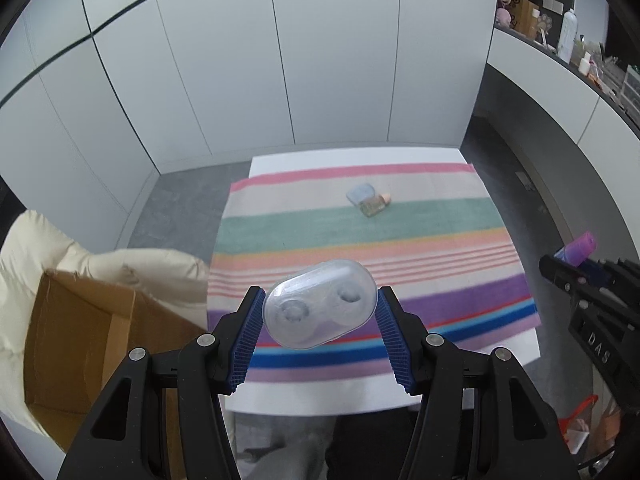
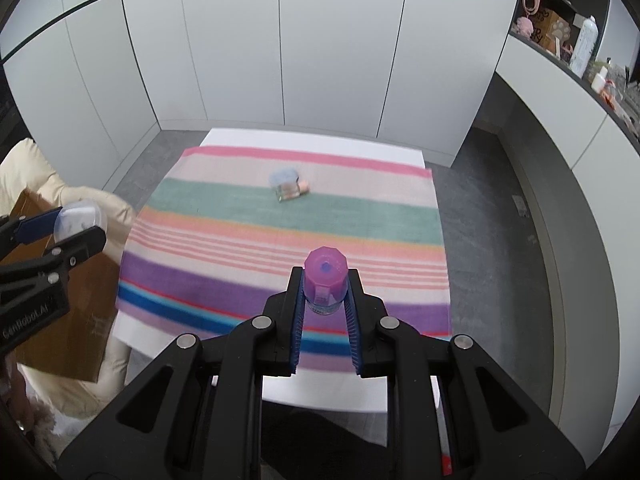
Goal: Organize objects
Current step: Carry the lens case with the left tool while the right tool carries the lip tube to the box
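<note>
My left gripper [image 1: 320, 304] is shut on a clear oval plastic case [image 1: 320, 306] with two round wells, held above the near part of a striped towel [image 1: 372, 232]. It also shows in the right wrist view [image 2: 78, 222], at the left by the box. My right gripper [image 2: 325, 292] is shut on a small bottle with a pink-purple cap [image 2: 325, 276], above the towel's near edge; it shows in the left wrist view [image 1: 578, 250] at the right. A small clear bottle with a peach cap and a pale blue item [image 1: 368, 200] lie together on the towel's far half, also in the right wrist view [image 2: 289, 186].
An open cardboard box [image 1: 80, 344] stands left of the table on a cream cushion [image 1: 24, 248]. The white table [image 1: 320, 394] carries the towel. White cabinet doors stand behind. A shelf with clutter [image 1: 568, 36] runs along the right wall.
</note>
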